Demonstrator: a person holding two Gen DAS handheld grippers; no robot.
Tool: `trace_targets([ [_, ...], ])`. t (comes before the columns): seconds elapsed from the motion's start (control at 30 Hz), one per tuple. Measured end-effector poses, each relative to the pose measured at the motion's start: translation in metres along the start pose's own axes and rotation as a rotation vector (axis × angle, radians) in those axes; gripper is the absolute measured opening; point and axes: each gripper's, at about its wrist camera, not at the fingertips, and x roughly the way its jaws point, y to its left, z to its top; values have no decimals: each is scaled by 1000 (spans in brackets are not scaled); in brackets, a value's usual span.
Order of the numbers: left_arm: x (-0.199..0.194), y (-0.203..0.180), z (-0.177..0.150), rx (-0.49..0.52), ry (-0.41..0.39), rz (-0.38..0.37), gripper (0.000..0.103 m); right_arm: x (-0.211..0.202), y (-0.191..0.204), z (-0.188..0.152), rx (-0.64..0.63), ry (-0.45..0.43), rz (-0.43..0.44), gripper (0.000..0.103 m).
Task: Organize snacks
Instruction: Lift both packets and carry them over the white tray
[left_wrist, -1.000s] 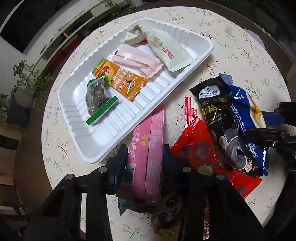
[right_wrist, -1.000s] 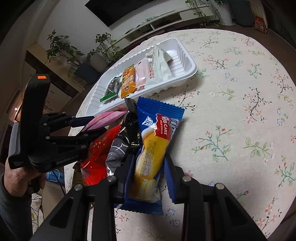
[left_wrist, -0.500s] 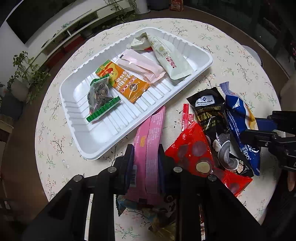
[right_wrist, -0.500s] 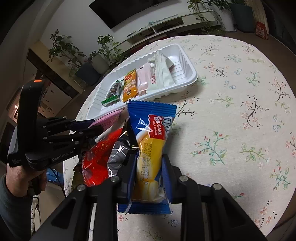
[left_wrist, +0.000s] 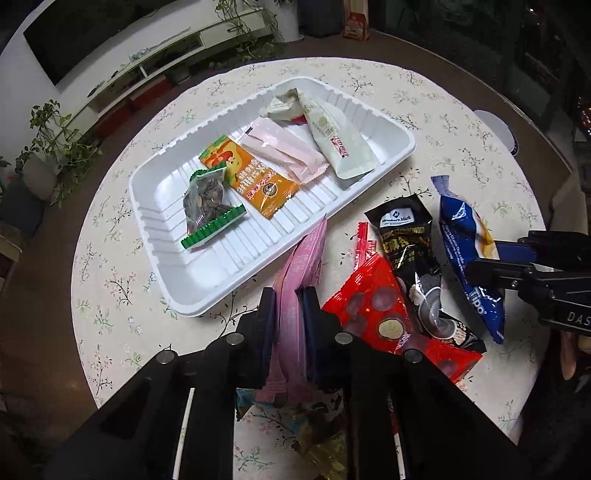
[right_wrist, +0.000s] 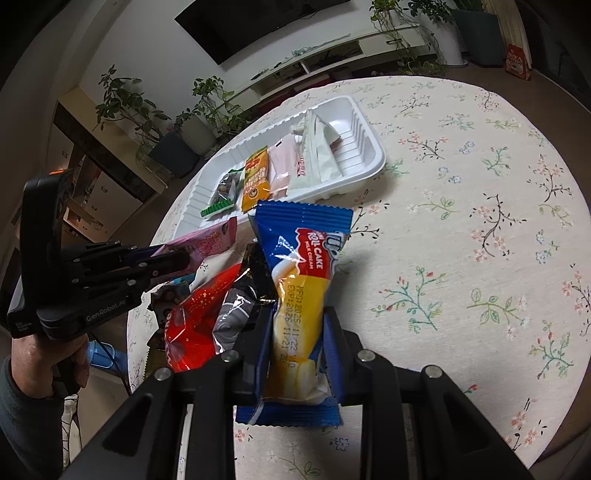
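1. Between my left claw (left_wrist: 289, 295) fingers, I am closing on a pink packet (left_wrist: 295, 291), its tip reaching over the white tray (left_wrist: 207, 295) rim.
2. My right claw (right_wrist: 298, 334) is clamping a blue "Roll Cake, Milk Cream" pack (right_wrist: 301, 280) above the bench (right_wrist: 461, 229).
3. A black "Member's Mark" bag (left_wrist: 404, 230) is lying beside a red pouch (left_wrist: 373, 314).

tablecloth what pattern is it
Cream tablecloth printed with small floral sprigs and dark twigs; it shows best in the right wrist view.
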Motion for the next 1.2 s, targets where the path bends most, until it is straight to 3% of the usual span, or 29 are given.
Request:
trace_targets([
  [0.43,-28,7,-15,-78,-65,-49,12,-9,-6,1,16,-34,-1,29],
  [0.83,-77,61,-65,-385,-229,-182,12,-42,-36,15,101,-129,8,28],
  [1.03,-90,104,-70,-524,-320,-237,12,-63,-40,44,102,-170,3,28],
  [1.2,-97,131,-37,-556,-369,-260,12,-74,-3,102,-18,-183,-7,29],
])
